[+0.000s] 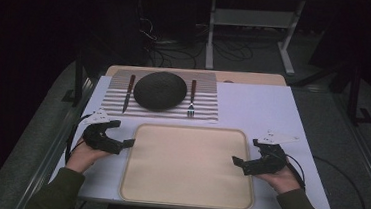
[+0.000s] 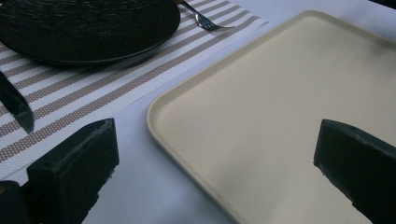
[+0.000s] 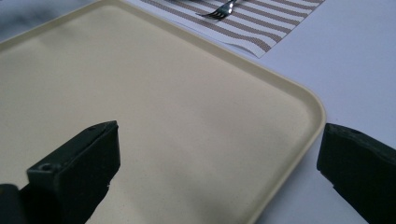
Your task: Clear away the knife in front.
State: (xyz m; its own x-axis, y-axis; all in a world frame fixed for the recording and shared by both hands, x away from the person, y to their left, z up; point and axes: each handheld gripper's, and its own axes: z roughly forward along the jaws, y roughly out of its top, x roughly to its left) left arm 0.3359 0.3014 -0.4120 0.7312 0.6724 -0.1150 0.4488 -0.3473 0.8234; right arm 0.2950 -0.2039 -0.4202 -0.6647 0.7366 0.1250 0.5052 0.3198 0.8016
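Cream tray (image 1: 186, 195), rectangular with rounded corners and a low raised rim, lying flat on the white surface (image 1: 263, 108) at the near middle. Matte, faintly speckled inside, nothing in it. Same tray in the left gripper view (image 2: 280, 93) and in the right gripper view (image 3: 140, 93), again bare.

Beyond the tray, striped placemat (image 1: 208, 104) in brown and white, its near edge just past the tray's far rim. On the mat, dark round plate (image 1: 160, 90) with a woven-looking texture, nothing on it. Knife (image 1: 128, 94) to the plate's left, fork (image 1: 192, 99) to its right, both lying lengthwise on the mat, apart from the plate. Fork tines (image 2: 208, 22) and plate edge (image 2: 93, 28) also seen from the left gripper; tines (image 3: 217, 11) on the mat seen from the right.

Left gripper (image 1: 122, 143) held in a hand at the tray's left edge, fingers (image 2: 79, 163) wide apart, one over the white surface, the other over the tray, clamped on nothing. Right gripper (image 1: 239, 163) at the tray's right edge, fingers (image 3: 79, 163) likewise wide apart, straddling the tray's corner rim, gripping nothing.
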